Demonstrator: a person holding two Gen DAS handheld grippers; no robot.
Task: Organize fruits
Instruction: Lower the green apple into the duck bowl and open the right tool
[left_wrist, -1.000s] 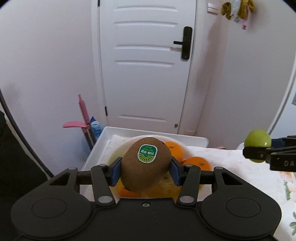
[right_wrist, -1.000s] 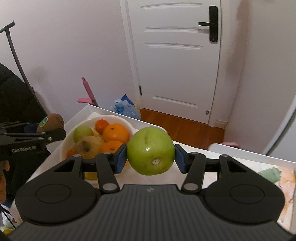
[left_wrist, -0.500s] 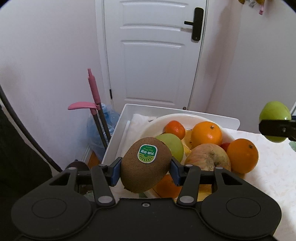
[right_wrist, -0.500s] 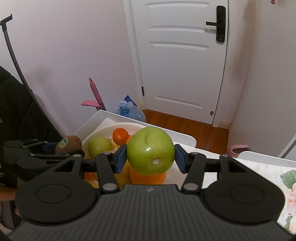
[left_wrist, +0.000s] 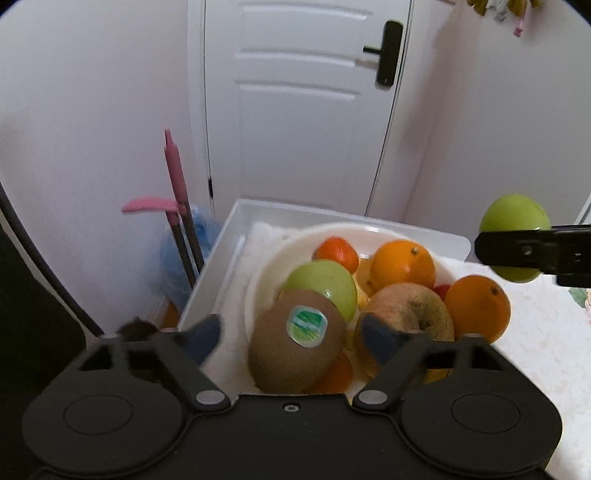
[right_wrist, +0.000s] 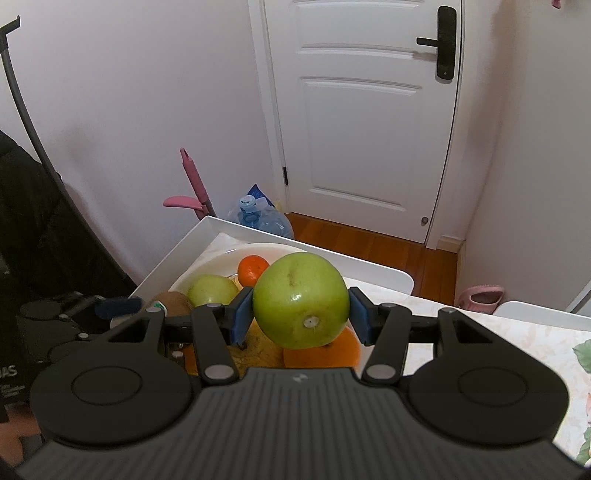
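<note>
Over bowl (left_wrist: 258, 266): left tool (left_wrist: 291, 334) just opened, kiwi (left_wrist: 295, 354) loose.

Fruit count at the white bowl

One kiwi (left_wrist: 295, 341), two green apples (left_wrist: 321, 286) (right_wrist: 301, 301), one brownish apple (left_wrist: 408, 314), two large oranges (left_wrist: 402, 264) (left_wrist: 478, 308), one small mandarin (left_wrist: 338, 253), all but the second green apple in one white bowl (left_wrist: 258, 277); further orange fruit beneath is too hidden to count.

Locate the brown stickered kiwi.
Left wrist view: the brown stickered kiwi sits loose between the open left gripper jaws, at the white bowl's near-left rim.
</note>
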